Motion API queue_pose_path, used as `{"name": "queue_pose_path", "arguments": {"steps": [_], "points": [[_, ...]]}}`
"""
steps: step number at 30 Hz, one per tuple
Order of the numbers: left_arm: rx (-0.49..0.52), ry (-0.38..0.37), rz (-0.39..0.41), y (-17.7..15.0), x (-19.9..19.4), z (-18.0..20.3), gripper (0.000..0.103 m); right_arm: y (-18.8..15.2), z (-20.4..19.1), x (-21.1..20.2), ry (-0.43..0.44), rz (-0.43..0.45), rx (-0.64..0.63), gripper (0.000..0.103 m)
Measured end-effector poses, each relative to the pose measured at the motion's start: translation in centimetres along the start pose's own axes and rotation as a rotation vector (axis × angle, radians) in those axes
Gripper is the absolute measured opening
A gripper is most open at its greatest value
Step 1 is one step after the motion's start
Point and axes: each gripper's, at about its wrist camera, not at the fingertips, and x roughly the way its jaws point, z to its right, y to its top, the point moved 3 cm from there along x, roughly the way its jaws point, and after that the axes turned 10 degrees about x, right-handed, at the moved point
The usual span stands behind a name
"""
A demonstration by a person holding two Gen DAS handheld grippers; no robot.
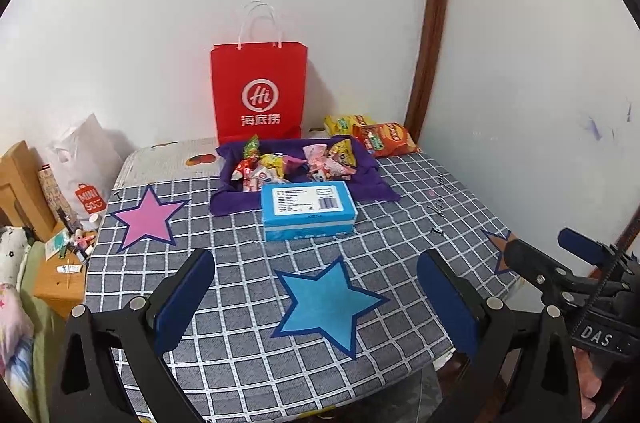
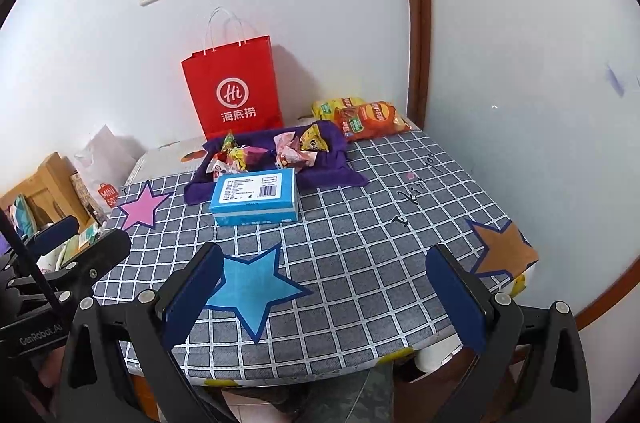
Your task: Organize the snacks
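Several wrapped snacks (image 1: 294, 163) lie heaped on a purple cloth (image 1: 374, 185) at the back of the table; they also show in the right wrist view (image 2: 260, 153). Two chip bags (image 1: 384, 137), orange and yellow, lie at the back right corner (image 2: 366, 119). A red paper bag (image 1: 259, 91) stands against the wall (image 2: 234, 91). My left gripper (image 1: 316, 297) is open and empty above the table's front edge. My right gripper (image 2: 324, 289) is open and empty, also near the front edge.
A blue tissue pack (image 1: 308, 209) lies in front of the cloth (image 2: 256, 197). The table has a grey checked cover with stars (image 1: 324, 303). A wooden side table with small items (image 1: 66, 263) and a white plastic bag (image 1: 86, 163) stand to the left.
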Motion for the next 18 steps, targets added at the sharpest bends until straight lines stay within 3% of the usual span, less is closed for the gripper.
{"name": "queue_pose_path", "arguments": {"steps": [18], "points": [[-0.016, -0.006, -0.003, -0.23, -0.2, -0.27, 0.102, -0.49, -0.39, -0.22, 0.009, -0.002, 0.004, 0.1]]}}
